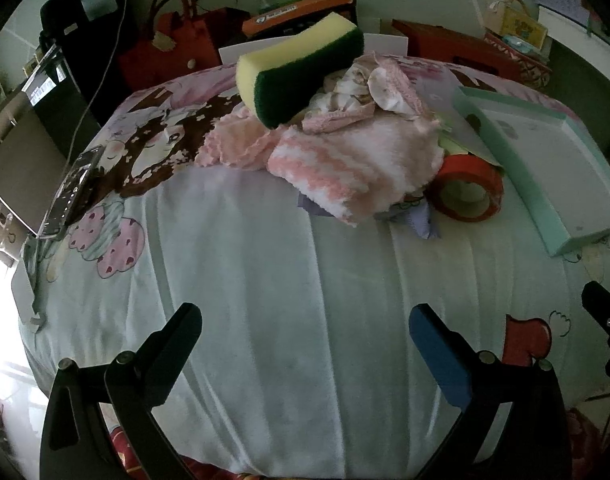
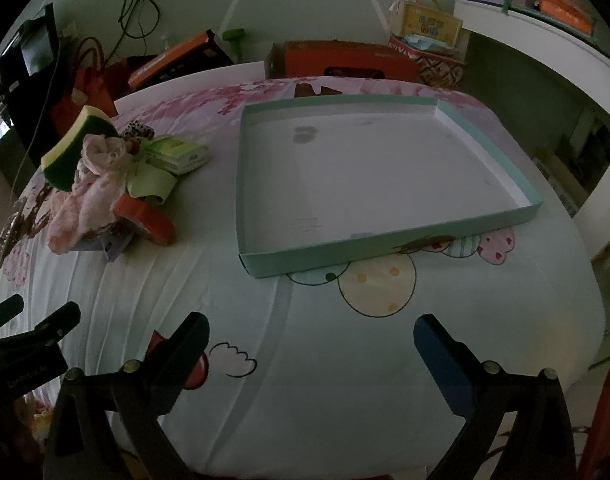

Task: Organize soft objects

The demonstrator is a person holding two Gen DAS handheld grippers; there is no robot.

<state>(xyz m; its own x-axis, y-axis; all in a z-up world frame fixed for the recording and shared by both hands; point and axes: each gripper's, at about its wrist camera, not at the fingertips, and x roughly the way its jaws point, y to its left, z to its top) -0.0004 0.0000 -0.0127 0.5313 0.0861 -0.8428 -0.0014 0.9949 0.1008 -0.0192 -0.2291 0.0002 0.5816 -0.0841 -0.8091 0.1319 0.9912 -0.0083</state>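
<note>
Progress: by my reading, nothing is sorted yet; the tray (image 2: pixel 389 236) holds no items, so the whole job remains.
Tray: a shallow mint-green box, white inside, lying flat on the cartoon-print cloth (image 1: pixel 265 280) that covers the table, to the right of the pile.
Pile: the soft things lie heaped together, well apart from both grippers and just beside the tray's near-left corner.
Sponge: a yellow and green sponge (image 1: pixel 301 68) rests tilted on top of the heap.
Cloths: pink and white knitted cloths (image 1: pixel 357 160) lie bunched under and in front of the sponge; a green cloth (image 2: pixel 153 184) and a pale green packet (image 2: pixel 177 152) show on the tray side.
Tape: a red tape roll (image 1: pixel 467 192) lies on its side against the cloths; likely not a soft item.
Left gripper (image 1: pixel 305 344): held low over bare cloth, aimed at the pile, fingers spread wide with nothing between them.
Right gripper (image 2: pixel 311 352): held low before the tray's near wall, fingers likewise spread and empty.
Next step: judged to be a first pick from the heap, the sponge being the most exposed.
</note>
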